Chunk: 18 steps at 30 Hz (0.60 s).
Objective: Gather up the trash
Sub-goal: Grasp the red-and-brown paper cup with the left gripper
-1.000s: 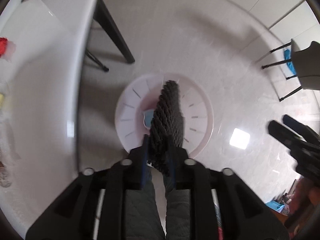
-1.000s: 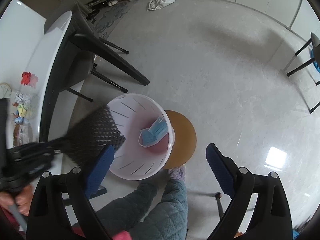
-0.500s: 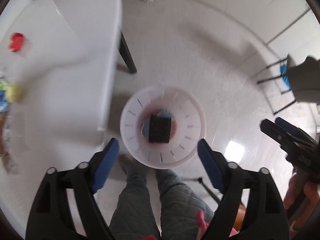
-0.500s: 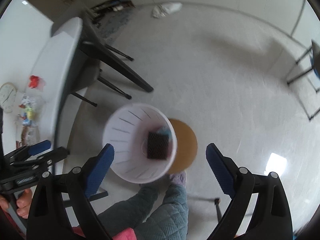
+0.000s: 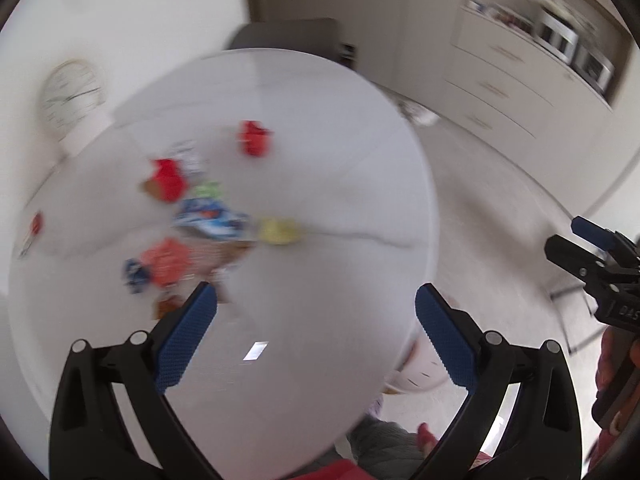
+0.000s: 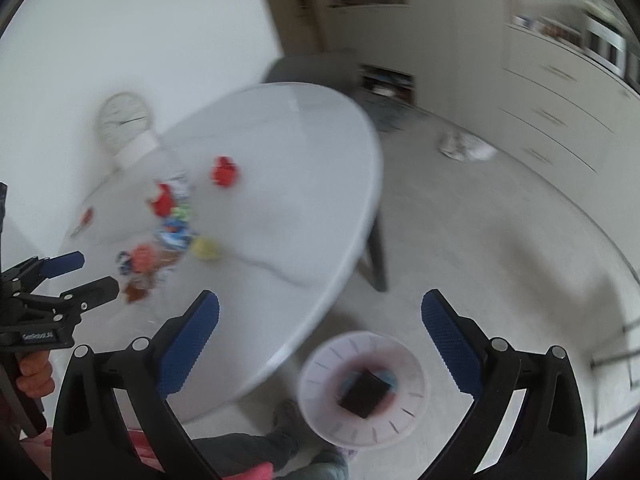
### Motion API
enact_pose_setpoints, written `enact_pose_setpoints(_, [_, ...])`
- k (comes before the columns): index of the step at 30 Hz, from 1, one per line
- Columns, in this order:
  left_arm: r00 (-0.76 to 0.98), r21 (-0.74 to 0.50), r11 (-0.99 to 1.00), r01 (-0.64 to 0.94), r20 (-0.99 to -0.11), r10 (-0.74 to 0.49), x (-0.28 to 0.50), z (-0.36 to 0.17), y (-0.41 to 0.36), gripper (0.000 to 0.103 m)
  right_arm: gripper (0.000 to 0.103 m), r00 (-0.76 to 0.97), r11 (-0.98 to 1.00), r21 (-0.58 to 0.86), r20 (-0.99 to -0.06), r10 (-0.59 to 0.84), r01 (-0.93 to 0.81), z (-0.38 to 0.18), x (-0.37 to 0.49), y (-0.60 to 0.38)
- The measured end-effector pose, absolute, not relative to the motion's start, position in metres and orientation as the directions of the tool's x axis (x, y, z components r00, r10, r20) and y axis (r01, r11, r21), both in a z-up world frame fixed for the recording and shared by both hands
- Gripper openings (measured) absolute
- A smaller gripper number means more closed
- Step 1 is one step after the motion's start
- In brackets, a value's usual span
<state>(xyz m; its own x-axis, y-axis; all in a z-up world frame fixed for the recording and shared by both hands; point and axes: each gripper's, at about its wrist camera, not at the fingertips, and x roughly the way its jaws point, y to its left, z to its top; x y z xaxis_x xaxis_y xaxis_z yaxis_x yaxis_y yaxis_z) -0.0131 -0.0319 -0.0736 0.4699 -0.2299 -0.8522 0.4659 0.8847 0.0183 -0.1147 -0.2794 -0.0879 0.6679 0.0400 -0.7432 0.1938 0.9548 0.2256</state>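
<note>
Left wrist view: the left claw (image 5: 316, 332) is opening with nothing between its blue pads, poised above a round white worktop (image 5: 320, 152). A blurred heap of colourful wrappers (image 5: 196, 216) lies ahead and left of it, apart from both pads. The right claw (image 6: 320, 336) is also opening, empty, over the white plastic bin (image 6: 320, 420) on the floor, which holds a dark square scrap (image 6: 364, 394). Judged step: between pickups; next comes reaching down to one wrapper and closing on it.

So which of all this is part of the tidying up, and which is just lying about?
Part of the job:
- scattered wrappers on the white table
- white bin, black mesh piece in it
- left gripper, right gripper, both empty, opening

Just lying about:
- clock
- crumpled bag on the floor
- cabinets
</note>
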Motion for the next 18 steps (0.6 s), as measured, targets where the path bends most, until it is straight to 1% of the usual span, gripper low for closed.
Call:
enact_pose_setpoints(4, [0.498,0.006,0.934,0.356,-0.848,-0.184,0.004,-0.078,0.018,0.095,0.101,0.658,0.968,0.232,-0.744,0.115,0.093,-0.085,-0.082,-0.239])
enact_pose_setpoints(8, [0.511,-0.041,0.968,0.248,-0.843,-0.167,0.02,-0.076,0.067,0.095,0.101,0.634,0.97,0.241,-0.753,0.176,0.018,-0.085,-0.054,-0.204])
enact_pose_setpoints(13, [0.492,-0.111,0.979,0.17,-0.851,-0.182,0.059,-0.089,0.107,0.095,0.101,0.612,0.974,0.224,-0.768,0.188,-0.018,-0.082,-0.027,-0.172])
enact_pose_setpoints(18, [0.441,-0.188,0.978,0.09,-0.873,-0.209,0.121,-0.117,0.121,0.095,0.101,0.594,0.977,0.213,-0.786,0.17,0.002,-0.081,-0.013,-0.162])
